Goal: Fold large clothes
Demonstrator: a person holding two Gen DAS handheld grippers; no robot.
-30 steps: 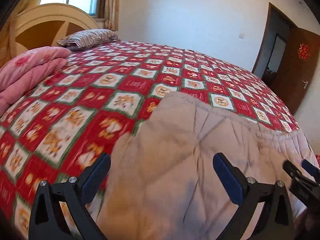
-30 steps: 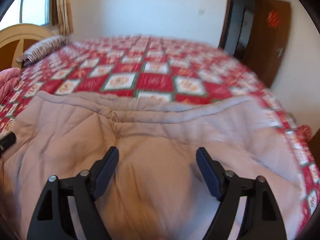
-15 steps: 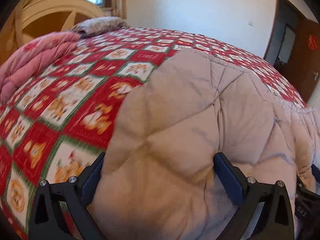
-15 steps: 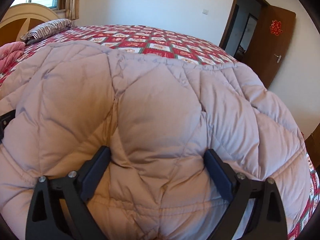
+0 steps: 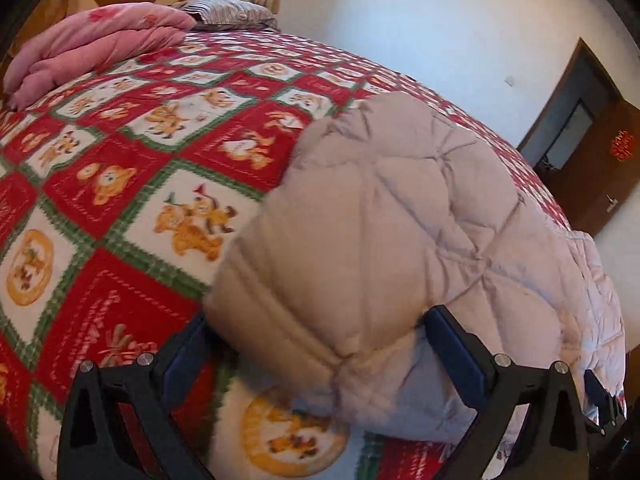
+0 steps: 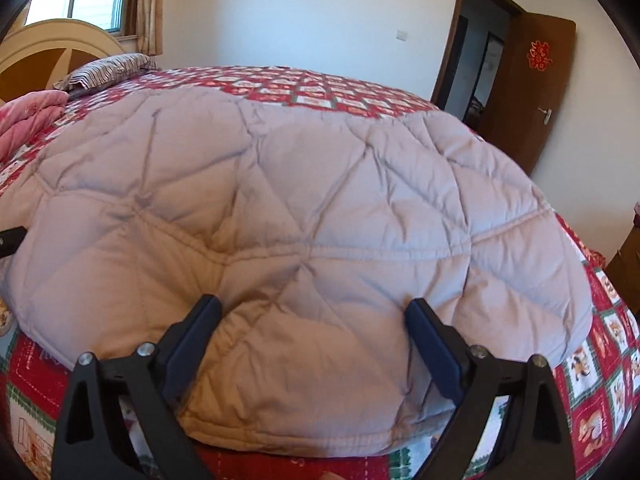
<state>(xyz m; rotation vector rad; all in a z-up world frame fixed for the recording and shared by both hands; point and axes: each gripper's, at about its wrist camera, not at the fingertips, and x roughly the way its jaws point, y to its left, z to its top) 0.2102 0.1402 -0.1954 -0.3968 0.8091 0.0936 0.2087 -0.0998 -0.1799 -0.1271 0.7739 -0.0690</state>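
My left tool [image 5: 316, 354] and right tool [image 6: 312, 344], both spread wide, now sit lower and closer to the grey quilted garment [image 6: 304, 216], whose padded near edge bulges between their pads without a visible pinch. The right jaws have just been opening. The garment fills the frame centre on the red patterned bed [image 5: 120, 160]; judged: a fold is about to be gripped

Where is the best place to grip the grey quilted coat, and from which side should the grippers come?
Probably the stitched near hem of the grey quilted coat, from the near bed edge. There the padding thins to a flat seamed border lying on the red patterned bedspread, while the puffy panels bulge between the wide-open right gripper and left gripper.
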